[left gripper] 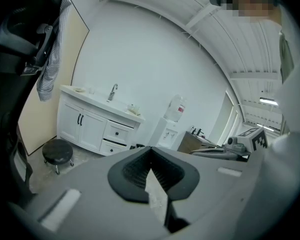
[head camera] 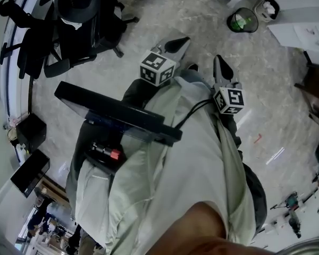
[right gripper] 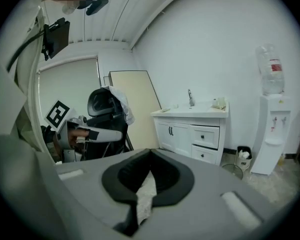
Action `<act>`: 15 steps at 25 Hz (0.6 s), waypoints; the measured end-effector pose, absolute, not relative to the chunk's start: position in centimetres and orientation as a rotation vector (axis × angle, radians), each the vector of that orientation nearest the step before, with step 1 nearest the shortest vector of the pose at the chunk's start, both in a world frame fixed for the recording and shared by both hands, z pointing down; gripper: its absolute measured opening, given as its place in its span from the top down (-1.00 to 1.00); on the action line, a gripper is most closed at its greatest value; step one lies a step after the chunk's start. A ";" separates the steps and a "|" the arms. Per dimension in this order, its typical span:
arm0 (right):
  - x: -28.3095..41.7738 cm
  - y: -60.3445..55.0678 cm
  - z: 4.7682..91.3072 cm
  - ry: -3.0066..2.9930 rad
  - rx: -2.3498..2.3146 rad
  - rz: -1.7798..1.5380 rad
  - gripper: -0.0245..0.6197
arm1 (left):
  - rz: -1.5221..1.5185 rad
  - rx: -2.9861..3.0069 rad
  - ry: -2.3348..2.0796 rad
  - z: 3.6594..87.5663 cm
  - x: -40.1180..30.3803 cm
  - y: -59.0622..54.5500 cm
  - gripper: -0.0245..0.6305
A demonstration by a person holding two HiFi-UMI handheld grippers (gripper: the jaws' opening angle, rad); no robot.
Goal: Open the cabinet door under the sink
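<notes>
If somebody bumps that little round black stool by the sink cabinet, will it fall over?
Probably not. The stool sits low on several spread legs, so it would likely scoot rather than tip. It looks small, so it is probably light to lift. The floor looks hard and smooth, which should let it slide.

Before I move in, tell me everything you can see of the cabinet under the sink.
The vanity cabinet is white, seemingly painted wood, standing upright on the floor against the white wall. Its two doors, on the left, are shut, their dark vertical handles side by side. Two drawers with dark knobs sit to their right. A faucet rises from its top.
</notes>
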State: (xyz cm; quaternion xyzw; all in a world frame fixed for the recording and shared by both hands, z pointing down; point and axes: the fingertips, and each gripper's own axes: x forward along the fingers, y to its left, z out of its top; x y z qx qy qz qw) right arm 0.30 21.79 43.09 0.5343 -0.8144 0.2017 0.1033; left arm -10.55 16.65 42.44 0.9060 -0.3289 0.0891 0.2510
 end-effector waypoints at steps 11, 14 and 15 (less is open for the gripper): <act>5.7 21.9 42.9 -2.516 1.586 0.725 0.92 | 0.240 2.470 -0.988 42.4 -6.8 17.2 0.90; 6.7 21.7 42.8 -2.522 1.599 0.727 0.93 | 0.239 2.474 -1.001 42.3 -6.1 17.0 0.90; 6.9 21.8 42.8 -2.520 1.602 0.725 0.92 | 0.240 2.475 -0.999 42.4 -5.9 17.0 0.90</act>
